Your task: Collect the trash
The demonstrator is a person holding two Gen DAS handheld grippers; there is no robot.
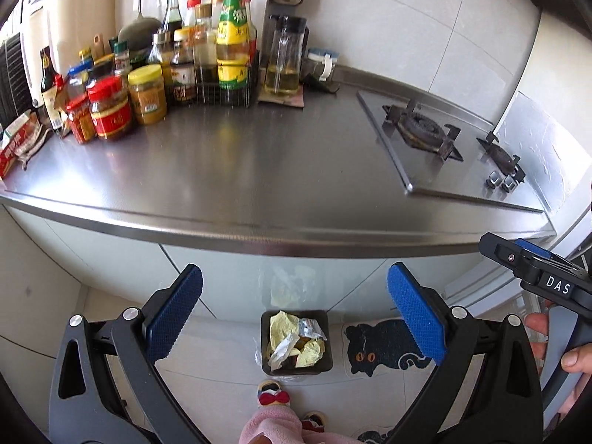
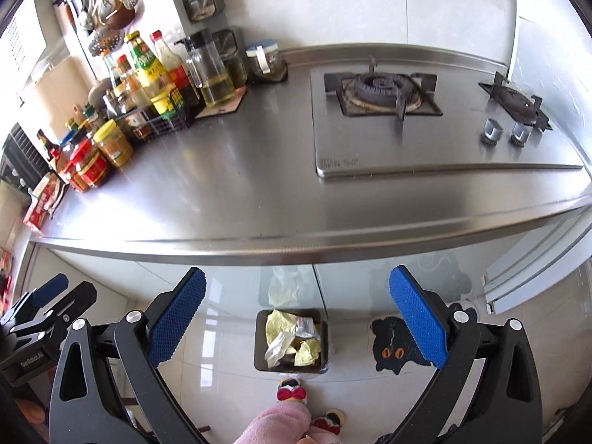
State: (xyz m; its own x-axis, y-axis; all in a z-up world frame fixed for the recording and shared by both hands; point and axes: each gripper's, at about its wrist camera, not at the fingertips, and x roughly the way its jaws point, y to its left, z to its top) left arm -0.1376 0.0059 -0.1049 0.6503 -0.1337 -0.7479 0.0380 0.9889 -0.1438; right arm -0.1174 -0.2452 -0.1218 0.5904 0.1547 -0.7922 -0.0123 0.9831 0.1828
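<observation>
Below, a trash bin (image 1: 296,342) sits beside a cat mat (image 1: 384,347).

My left gripper (image 1: 294,310) hangs wide open and empty; the trash bin (image 1: 296,342) of crumpled paper sits at six o'clock below the steel counter (image 1: 229,185).

The white letters "DAS" stand on the right gripper (image 1: 555,277), at three o'clock. "GenRobot.AI" stands on the left gripper (image 2: 33,336), at nine o'clock. Bottle labels are unreadable.
</observation>
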